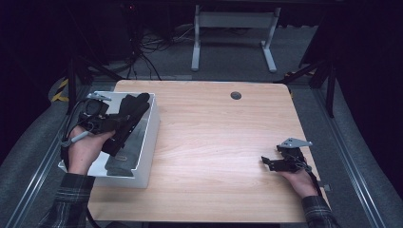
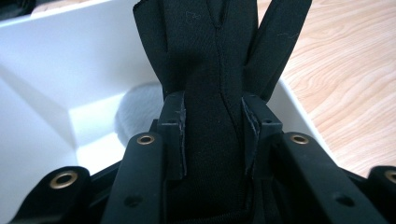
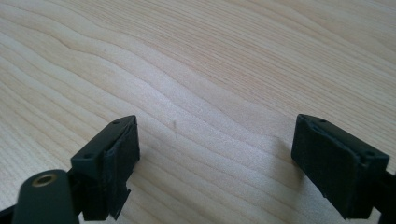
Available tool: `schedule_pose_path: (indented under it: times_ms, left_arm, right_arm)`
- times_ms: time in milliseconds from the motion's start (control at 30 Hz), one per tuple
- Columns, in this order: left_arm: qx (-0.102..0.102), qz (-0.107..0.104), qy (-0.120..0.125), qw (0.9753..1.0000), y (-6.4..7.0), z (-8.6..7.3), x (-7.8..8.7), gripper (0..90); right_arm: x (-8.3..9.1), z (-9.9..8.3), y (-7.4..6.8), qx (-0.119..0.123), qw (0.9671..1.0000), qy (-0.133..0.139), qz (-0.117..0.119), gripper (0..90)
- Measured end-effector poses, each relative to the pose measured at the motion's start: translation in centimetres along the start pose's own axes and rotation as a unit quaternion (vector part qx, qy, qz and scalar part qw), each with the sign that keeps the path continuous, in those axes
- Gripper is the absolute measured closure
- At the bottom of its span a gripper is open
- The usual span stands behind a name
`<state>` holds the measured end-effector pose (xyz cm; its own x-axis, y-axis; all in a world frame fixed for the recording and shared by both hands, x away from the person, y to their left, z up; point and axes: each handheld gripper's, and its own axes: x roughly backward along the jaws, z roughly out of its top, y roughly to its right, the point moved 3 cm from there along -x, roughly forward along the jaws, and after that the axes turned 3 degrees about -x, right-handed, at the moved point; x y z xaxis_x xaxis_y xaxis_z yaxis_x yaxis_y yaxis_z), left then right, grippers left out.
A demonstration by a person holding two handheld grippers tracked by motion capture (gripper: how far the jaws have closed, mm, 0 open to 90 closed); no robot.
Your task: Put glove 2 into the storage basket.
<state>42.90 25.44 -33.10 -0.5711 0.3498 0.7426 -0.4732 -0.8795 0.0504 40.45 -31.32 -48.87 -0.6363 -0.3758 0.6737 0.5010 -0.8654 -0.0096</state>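
Two grippers: left gripper (image 1: 124, 115) clamps black glove (image 2: 215, 70) above white bin (image 1: 147, 142); right gripper (image 3: 215, 154) rests agape on table (image 1: 214, 142).

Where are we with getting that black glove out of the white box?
Done: the left gripper is shut on the black glove and holds it above the white box. In hand: the glove is raised but not past the box's rim. Left: carrying it over the table and setting it down. The right gripper rests open on the wood.
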Motion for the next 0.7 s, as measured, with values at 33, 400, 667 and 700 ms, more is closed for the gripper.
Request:
schedule_pose_path:
  times_ms: [33,400,667,700]
  left_arm:
    - [0.001,0.001,-0.002,1.0,-0.1,-0.2,-0.2,65.8]
    - [0.009,0.016,-0.056,0.9983,-0.5,-2.2,-4.8,65.3]
    - [0.015,0.031,-0.079,0.9963,-1.3,-3.4,-6.7,59.8]
    - [0.01,0.041,-0.084,0.9956,-1.3,-3.6,-7.0,56.5]
  right_arm:
    - [0.0,0.0,0.0,0.0,1.0,0.0,0.0,15.8]
    - [0.0,0.0,0.0,0.0,1.0,0.0,0.0,15.9]
    - [0.0,0.0,0.0,0.0,1.0,0.0,0.0,15.9]
    - [0.0,0.0,0.0,0.0,1.0,0.0,0.0,15.9]
